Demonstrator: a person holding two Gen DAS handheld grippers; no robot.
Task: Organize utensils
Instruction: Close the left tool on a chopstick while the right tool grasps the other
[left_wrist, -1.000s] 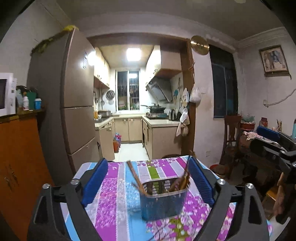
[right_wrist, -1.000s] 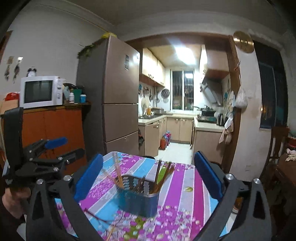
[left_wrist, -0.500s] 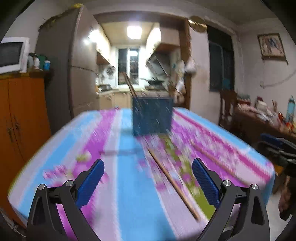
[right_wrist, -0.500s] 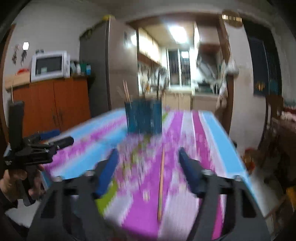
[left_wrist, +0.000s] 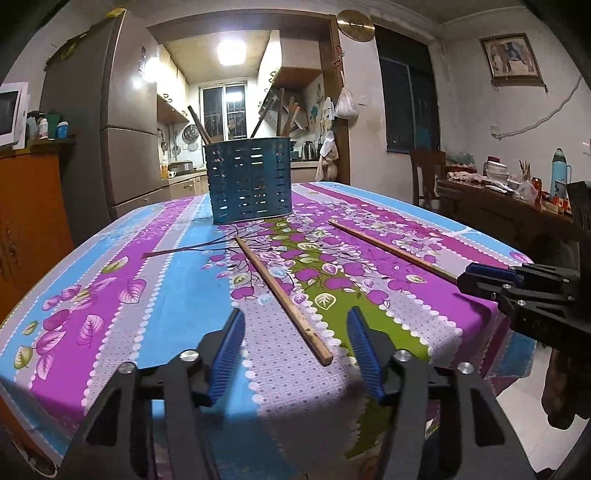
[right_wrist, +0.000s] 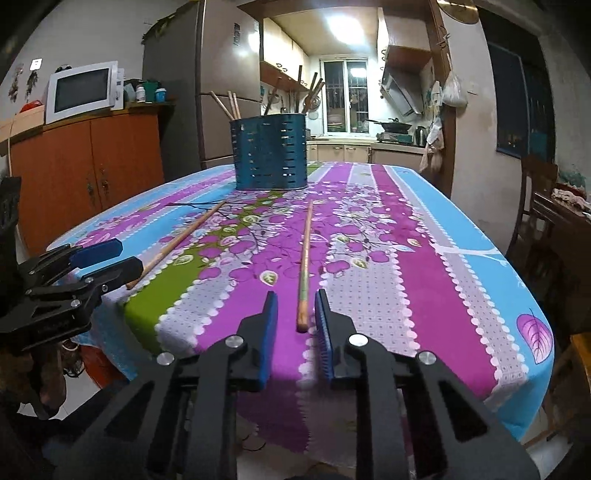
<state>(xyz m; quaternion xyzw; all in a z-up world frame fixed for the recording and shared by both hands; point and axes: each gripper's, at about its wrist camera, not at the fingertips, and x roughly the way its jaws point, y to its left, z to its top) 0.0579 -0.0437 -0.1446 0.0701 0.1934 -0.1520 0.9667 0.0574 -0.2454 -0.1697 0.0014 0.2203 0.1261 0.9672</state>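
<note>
Now both grippers low at table (left_wrist: 110, 280) edge vs high over holder (left_wrist: 251, 181) 1 s ago. L gripper (left_wrist: 295, 347), R gripper (right_wrist: 295, 325) jaws just narrowing, open, unclamped, each w/ chopstick (left_wrist: 280, 295) end between.

Open cloth lies between the two loose chopsticks (left_wrist: 282, 291) (right_wrist: 304, 266) – room to pass. At the desk's (right_wrist: 480, 266) far end the blue holder (right_wrist: 269, 153) stands in the way, sticks jutting upward.
</note>
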